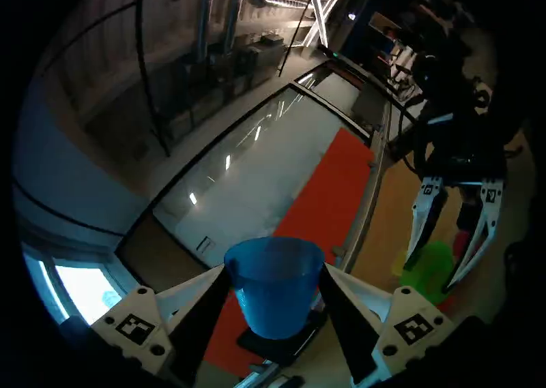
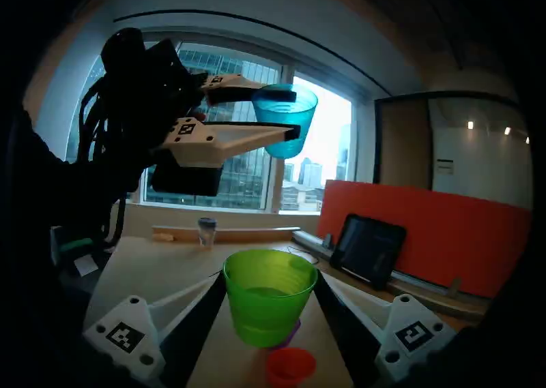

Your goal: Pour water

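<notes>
Left gripper pose: left gripper (image 2: 295, 114) raised high at the far left in the right gripper view, in front of the window (image 2: 232, 176), fingers reaching out level to the right.
Left gripper grasp: clamped on the blue cup (image 2: 285, 118), one finger pressing each side just under the rim.
Blue cup: translucent blue plastic, round, tapering to a narrower base, smooth wall; close to upright, leaning slightly.
Right gripper pose: right gripper (image 2: 269, 282) low and near, above the table (image 2: 157, 272), pointing away toward the window wall.
Right gripper grasp: closed around the green cup (image 2: 269, 306), both fingers against its sides.
Green cup: translucent lime plastic, tapered, faint ridges around the wall; liquid (image 2: 266, 292) level showing partway up inside; well below the blue cup and nearer.
Fingers: white, flat, wedge-shaped plastic with black inner faces and square black-and-white markers at the base.
Cables: black cables (image 2: 109, 129) bunched behind the left gripper.
Orange cup: small orange cup (image 2: 290, 366), round and open, on the table just under the green cup, at the near edge.
Jar: small clear jar (image 2: 206, 231) with a dark lid, far on the table, by the window sill.
Tablet: dark tablet (image 2: 368, 248), flat and glossy, leaning against the red partition (image 2: 443, 224) on the right.
Table: pale wood, matte.
</notes>
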The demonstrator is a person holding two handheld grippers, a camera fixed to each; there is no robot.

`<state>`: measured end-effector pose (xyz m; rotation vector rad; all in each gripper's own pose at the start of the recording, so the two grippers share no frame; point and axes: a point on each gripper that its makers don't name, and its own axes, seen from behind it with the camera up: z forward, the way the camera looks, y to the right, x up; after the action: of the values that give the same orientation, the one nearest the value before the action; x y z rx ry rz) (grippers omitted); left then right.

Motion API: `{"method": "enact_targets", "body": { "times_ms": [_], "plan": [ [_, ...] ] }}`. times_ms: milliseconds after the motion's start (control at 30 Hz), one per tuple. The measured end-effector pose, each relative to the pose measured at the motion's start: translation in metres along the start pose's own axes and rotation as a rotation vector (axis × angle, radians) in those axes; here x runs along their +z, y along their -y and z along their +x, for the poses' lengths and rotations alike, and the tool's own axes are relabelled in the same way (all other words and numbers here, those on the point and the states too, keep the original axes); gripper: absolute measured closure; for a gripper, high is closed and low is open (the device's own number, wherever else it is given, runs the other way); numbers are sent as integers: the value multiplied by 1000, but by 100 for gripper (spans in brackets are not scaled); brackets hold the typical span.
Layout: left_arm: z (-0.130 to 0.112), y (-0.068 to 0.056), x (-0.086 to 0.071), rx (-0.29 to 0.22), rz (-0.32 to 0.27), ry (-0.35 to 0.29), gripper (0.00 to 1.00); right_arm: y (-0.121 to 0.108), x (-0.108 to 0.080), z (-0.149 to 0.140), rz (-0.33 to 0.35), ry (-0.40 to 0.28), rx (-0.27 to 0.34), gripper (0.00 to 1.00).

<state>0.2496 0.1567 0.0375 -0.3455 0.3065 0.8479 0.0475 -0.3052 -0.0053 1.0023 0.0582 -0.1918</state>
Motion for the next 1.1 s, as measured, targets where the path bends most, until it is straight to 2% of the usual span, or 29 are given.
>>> {"method": "enact_targets", "body": {
  "times_ms": [100,233,400,767,900,1000,1100],
  "plan": [
    [-2,-3,-1,-111,-18,-2,15,0,0,1,-1,-2,0,8],
    [-5,-1,-1,-257,-29,-13,15,-1,0,2,-2,-4,-1,8],
    [-10,2,-2,-405,-37,-15,14,-2,-1,5,-5,-7,1,7],
    [-25,-2,3,-763,-101,-4,14,-3,-4,10,-8,-14,-1,7],
    [-32,-3,5,-833,-113,-2,14,-4,-4,11,-12,-13,0,7],
    [-38,-3,4,-840,-110,7,14,-6,-5,11,-16,-11,2,7],
    [-45,-7,1,-826,-105,18,14,-10,-7,10,-25,-5,5,7]
  ]
}}
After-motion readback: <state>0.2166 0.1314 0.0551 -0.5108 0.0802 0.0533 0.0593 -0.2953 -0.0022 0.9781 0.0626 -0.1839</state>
